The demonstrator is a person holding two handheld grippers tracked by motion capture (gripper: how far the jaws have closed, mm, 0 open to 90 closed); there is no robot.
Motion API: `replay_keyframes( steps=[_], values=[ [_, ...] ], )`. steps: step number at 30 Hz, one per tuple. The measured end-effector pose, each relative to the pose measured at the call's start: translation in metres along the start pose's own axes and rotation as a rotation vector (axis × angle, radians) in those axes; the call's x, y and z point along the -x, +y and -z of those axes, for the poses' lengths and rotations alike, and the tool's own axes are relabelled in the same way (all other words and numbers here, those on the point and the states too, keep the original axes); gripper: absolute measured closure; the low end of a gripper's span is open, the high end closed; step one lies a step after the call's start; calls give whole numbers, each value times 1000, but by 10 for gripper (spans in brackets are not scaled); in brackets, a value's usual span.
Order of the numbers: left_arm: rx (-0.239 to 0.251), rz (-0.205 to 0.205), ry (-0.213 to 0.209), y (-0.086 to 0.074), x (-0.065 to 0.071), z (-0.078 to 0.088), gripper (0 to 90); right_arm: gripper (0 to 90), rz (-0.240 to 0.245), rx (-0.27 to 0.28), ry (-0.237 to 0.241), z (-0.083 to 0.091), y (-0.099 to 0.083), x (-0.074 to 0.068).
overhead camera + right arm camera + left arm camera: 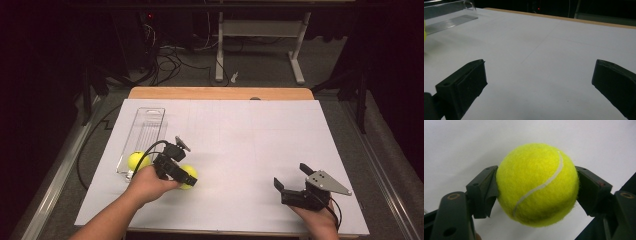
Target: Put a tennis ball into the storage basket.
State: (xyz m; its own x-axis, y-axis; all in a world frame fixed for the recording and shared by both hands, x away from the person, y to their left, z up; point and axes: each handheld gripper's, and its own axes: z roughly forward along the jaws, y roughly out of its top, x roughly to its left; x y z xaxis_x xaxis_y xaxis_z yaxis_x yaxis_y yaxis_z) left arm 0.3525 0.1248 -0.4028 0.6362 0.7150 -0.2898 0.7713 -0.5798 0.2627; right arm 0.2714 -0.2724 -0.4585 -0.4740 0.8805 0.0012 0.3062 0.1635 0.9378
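Observation:
A yellow tennis ball sits between both black jaws of my left gripper, which press on its sides over the white sheet. In the high view that ball shows at the left gripper, low on the left of the table. A second yellow tennis ball lies in the near end of a clear plastic tray. My right gripper is near the front right of the sheet, jaws wide apart. In the right gripper view its jaws stand open over bare white surface.
A white sheet covers a wooden table whose far edge shows. The clear tray appears at the upper left of the right gripper view. Cables and table legs lie on the floor beyond.

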Motion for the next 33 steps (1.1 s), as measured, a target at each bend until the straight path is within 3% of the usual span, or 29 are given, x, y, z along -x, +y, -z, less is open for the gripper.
replay_keyframes(
  steps=[10,25,33],
  values=[
    [-21,7,-6,3,0,8,263,3,4,14,5,2,0,-2],
    [-1,27,-5,15,-6,43,264,3,4,4,10,1,-1,-3],
    [14,60,18,18,-20,67,265,4,10,4,16,0,0,-5]
  ],
)
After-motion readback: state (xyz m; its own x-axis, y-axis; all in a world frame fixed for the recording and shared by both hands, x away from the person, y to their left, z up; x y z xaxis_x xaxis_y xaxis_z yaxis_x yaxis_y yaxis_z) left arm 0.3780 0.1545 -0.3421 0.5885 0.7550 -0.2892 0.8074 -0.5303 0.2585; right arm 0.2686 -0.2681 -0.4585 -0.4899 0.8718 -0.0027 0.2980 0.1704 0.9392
